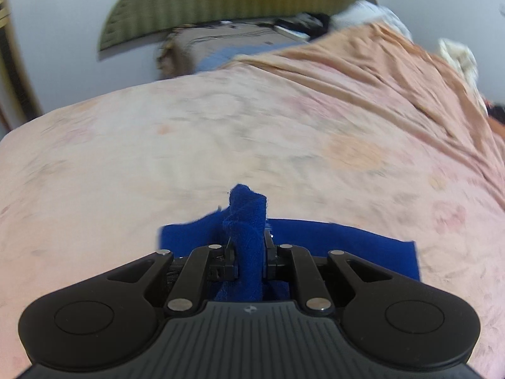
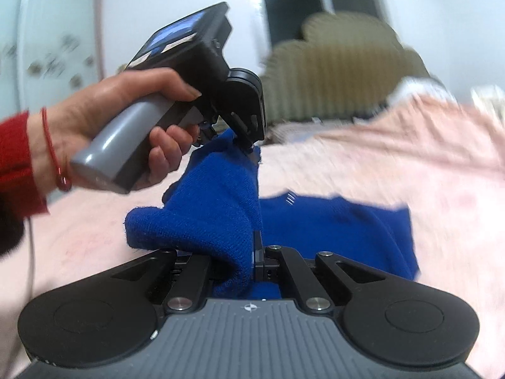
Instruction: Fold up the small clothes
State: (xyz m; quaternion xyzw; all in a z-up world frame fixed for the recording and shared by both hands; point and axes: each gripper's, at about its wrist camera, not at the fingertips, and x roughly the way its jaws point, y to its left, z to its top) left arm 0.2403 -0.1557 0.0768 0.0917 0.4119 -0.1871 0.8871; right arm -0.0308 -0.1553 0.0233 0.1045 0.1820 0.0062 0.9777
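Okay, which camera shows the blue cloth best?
Right wrist view: the blue cloth shows spread on the bedspread, with its lifted edge pinched by both tools. Left wrist view shows only a pinched bunch and a flat strip.

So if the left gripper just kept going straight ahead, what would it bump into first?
Beyond the blue cloth it already pinches, the left gripper would probably meet the pink bedspread first. Nothing else seems to lie in its line, though blur makes depth uncertain.
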